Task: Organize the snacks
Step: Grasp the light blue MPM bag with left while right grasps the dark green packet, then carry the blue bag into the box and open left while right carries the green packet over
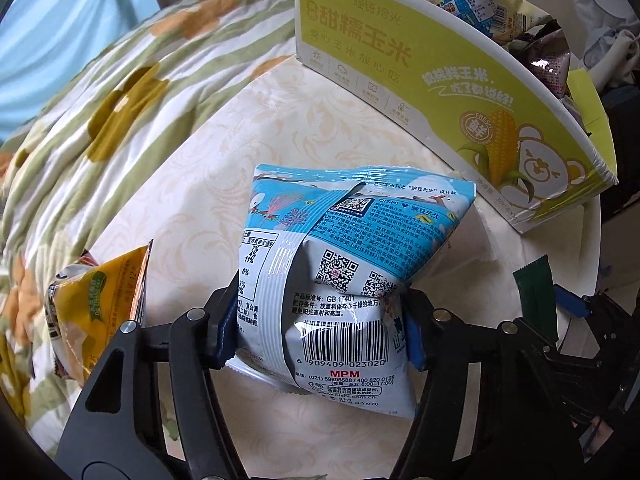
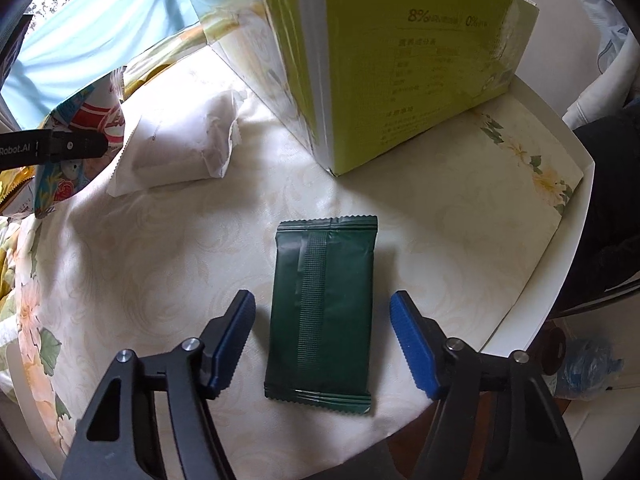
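Observation:
In the left wrist view my left gripper [image 1: 320, 326] is shut on a puffy blue-and-white snack bag [image 1: 352, 240], printed back up. Both blue pads pinch its waist above the barcode, just over the cream tablecloth [image 1: 280, 120]. In the right wrist view a dark green flat packet [image 2: 328, 264] lies on the cloth between the fingers of my right gripper [image 2: 322, 304]. The jaws stand open, with a gap showing on each side of the packet. An open yellow-green corn carton [image 1: 400, 64] holding several snack packs stands at the back of the table.
A white pillow-shaped packet [image 2: 180, 148] lies left of the carton [image 2: 380, 80]. A yellow snack bag [image 1: 104, 312] rests at the table's left edge against a flowered quilt [image 1: 100, 100]. The table's white rim [image 2: 576, 216] runs along the right.

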Available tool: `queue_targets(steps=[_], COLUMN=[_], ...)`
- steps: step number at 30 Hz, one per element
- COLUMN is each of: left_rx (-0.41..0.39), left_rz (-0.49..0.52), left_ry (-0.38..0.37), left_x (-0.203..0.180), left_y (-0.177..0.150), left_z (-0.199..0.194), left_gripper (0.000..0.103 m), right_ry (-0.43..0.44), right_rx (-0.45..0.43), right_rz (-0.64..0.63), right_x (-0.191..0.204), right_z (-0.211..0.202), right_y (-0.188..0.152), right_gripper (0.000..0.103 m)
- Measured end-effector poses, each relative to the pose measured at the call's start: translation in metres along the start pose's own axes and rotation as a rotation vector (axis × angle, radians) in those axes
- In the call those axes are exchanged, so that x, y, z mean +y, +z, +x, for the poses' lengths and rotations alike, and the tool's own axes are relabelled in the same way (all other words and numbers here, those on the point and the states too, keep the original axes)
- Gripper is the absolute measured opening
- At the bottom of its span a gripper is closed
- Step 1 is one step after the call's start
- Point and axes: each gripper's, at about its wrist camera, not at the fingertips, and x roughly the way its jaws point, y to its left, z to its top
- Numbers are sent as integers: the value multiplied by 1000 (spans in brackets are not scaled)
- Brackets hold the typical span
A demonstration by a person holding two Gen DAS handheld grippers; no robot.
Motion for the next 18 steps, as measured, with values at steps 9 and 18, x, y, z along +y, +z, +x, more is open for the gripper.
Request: queue_targets(steps=[9,18], left_rx=[-9,-76], left_rz=[-73,-170], left_ry=[22,42], left_x=[3,-3], left_y=[-14,-28], left_z=[-13,-62], left_gripper=[60,59], right_ry=[45,126], right_rx=[-17,-119], right_rz=[-62,-123], right_x=[8,5], right_z=[-6,-52], right_y=[8,38], right_gripper=[41,41])
